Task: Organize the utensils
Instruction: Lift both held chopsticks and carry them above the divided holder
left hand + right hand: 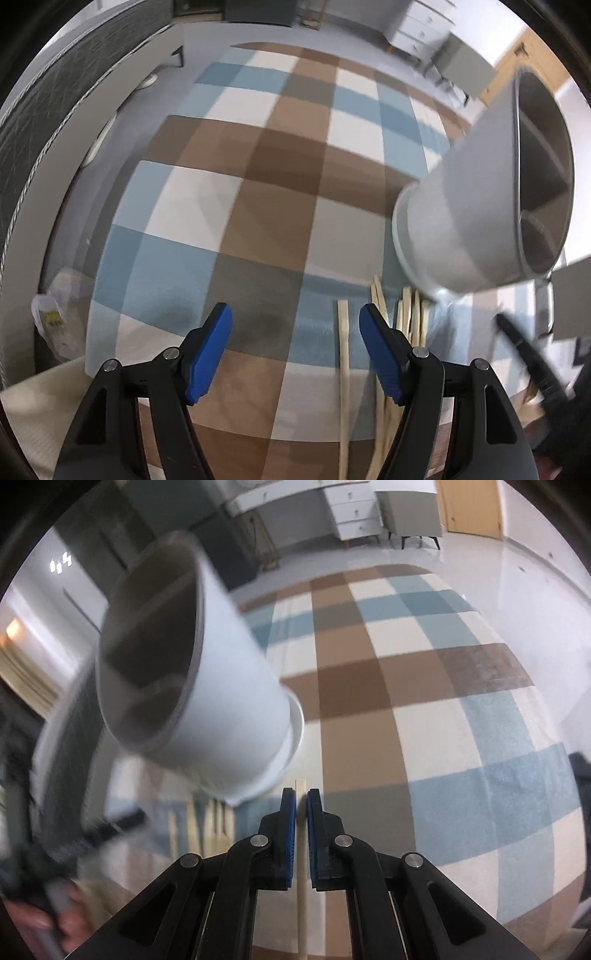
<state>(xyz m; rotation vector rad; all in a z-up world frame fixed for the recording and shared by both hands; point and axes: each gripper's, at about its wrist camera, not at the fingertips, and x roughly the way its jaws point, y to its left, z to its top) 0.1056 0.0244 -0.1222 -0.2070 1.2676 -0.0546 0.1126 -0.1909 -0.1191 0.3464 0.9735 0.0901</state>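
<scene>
While your right tongs [301, 805] pinch one stiff, light chopstick [301, 886] near its tip, your left tongs [295, 328] gape empty; grip mid-shaft, it's slippery.

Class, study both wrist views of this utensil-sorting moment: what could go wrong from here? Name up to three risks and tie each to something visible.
1. The right gripper pinches one chopstick near its tip; the long free end may swing or slip.
2. The white holder stands very near that gripper, so a careless lift could knock it.
3. The open left gripper hovers beside the loose chopsticks and could scatter them.
</scene>
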